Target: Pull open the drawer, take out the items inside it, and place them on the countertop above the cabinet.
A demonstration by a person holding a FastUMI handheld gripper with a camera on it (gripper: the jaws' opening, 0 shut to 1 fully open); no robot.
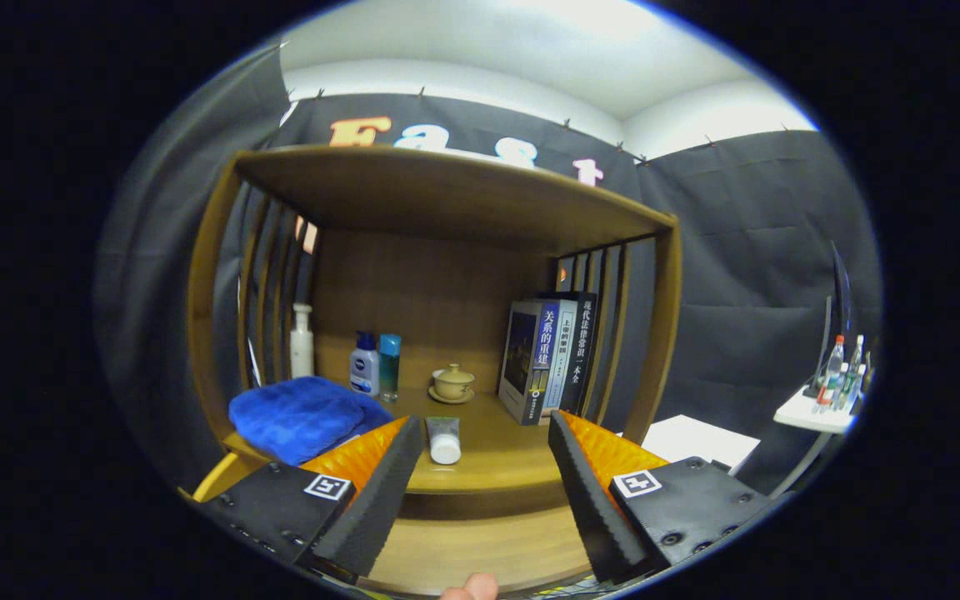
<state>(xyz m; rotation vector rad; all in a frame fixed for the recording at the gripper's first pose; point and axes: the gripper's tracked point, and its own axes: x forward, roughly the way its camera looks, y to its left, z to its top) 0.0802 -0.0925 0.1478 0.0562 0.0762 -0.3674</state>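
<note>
The gripper stands wide apart, its two fingers faced with black ribbed pads backed by orange ridged plastic, and nothing is held or touched between them. Just ahead, between the fingers and close to the left one, a small white tube lies on its side on the bench, a smooth wooden top with a rounded front edge. Below that edge, nearest the gripper, is a flat wooden drawer front, and whether it is pulled out at all I cannot tell. A fingertip shows at the very bottom, below the drawer front. Beyond the left finger a fluffy blue towel is bunched on the bench. Farther back stand a tall white pump bottle, a squat white bottle with a blue cap and a slim teal bottle touching or just beside it. Straight ahead, a small beige lidded cup sits on a saucer. Beyond the right finger several books stand upright against the slatted side of the wooden shelf frame. Well off to the right, a white side table carries a few plastic bottles.
</note>
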